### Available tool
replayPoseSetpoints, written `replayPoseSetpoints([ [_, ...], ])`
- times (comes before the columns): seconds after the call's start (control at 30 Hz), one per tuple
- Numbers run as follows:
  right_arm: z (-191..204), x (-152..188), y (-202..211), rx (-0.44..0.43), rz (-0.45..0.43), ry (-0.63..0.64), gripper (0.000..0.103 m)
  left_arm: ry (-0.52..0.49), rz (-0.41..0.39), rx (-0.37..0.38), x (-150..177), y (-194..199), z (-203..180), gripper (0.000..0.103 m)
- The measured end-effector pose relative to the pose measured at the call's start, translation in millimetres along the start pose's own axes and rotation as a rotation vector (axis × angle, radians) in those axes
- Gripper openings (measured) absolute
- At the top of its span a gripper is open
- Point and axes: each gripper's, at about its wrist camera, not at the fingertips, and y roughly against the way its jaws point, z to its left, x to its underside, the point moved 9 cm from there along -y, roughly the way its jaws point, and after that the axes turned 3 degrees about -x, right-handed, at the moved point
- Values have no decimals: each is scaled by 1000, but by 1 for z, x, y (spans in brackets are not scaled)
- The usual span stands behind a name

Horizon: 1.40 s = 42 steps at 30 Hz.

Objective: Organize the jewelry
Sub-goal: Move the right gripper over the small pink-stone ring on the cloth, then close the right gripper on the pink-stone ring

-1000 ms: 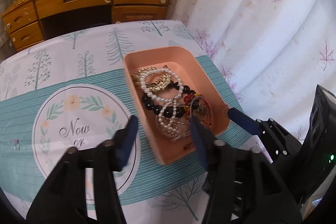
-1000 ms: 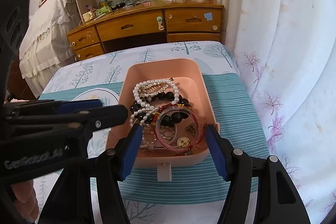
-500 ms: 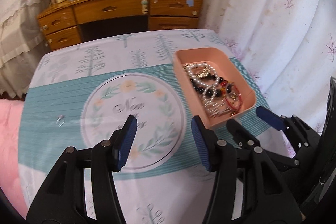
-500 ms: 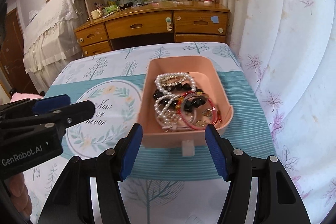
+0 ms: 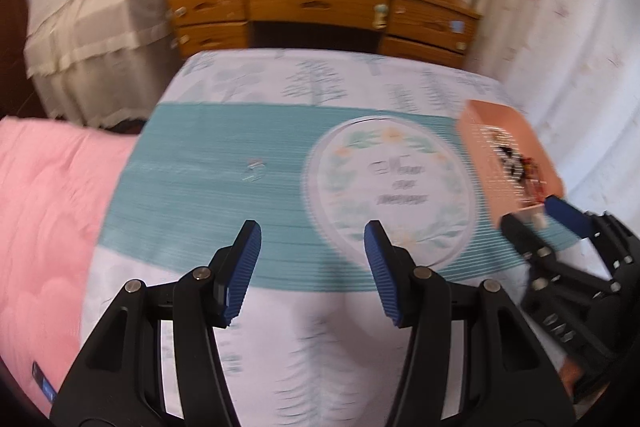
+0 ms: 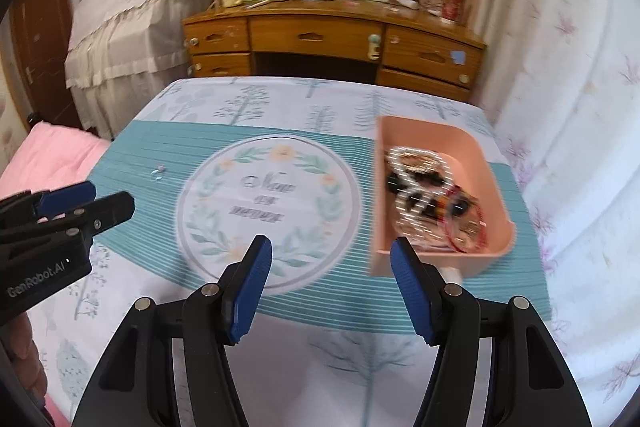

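Note:
A pink tray (image 6: 486, 163) (image 5: 498, 119) holds a tangle of pearl, black-bead and red bracelets (image 6: 432, 199) at the table's right side. A small clear ring-like piece (image 5: 255, 169) (image 6: 157, 173) lies alone on the teal stripe at the left. My left gripper (image 5: 312, 267) hangs open above the cloth, empty, with the small piece ahead of it and a little to the left. Equally empty and open, my right gripper (image 6: 331, 287) hovers just left of the tray's near corner. Each gripper shows at the edge of the other's view. Both views are blurred.
The table carries a cloth (image 6: 268, 199) with trees and a round "Now or never" print. A pink quilt (image 5: 44, 227) lies to the left. A wooden desk (image 6: 332, 43) with clutter stands behind, a white curtain (image 6: 580, 87) hangs at the right.
Both grippers have pulled away from the tray toward the left; the tray has slid to the right in both views. The small piece now lies ahead of the left gripper. Jaw gaps look unchanged.

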Motion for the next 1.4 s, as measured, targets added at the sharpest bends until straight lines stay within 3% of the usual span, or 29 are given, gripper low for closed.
replayPoseSetpoints([
  [0.17,43,-20,-10,-73,42,31,63,85,24,-76,13,-12,70,51],
  [0.33,91,-41,-31,-149,98,70,60,147,59,-105,23,-26,116,51],
  [0.53,158,-59,-74,-231,221,133,47,152,81,-105,21,-44,134,51],
  [0.77,210,-81,-128,-277,321,106,45,179,114,-78,9,-69,140,51],
  [1.17,228,-83,-190,-231,351,-14,45,228,135,-50,0,-97,156,51],
  [1.4,222,-81,-199,-173,312,-52,30,230,135,-41,5,-99,157,51],
])
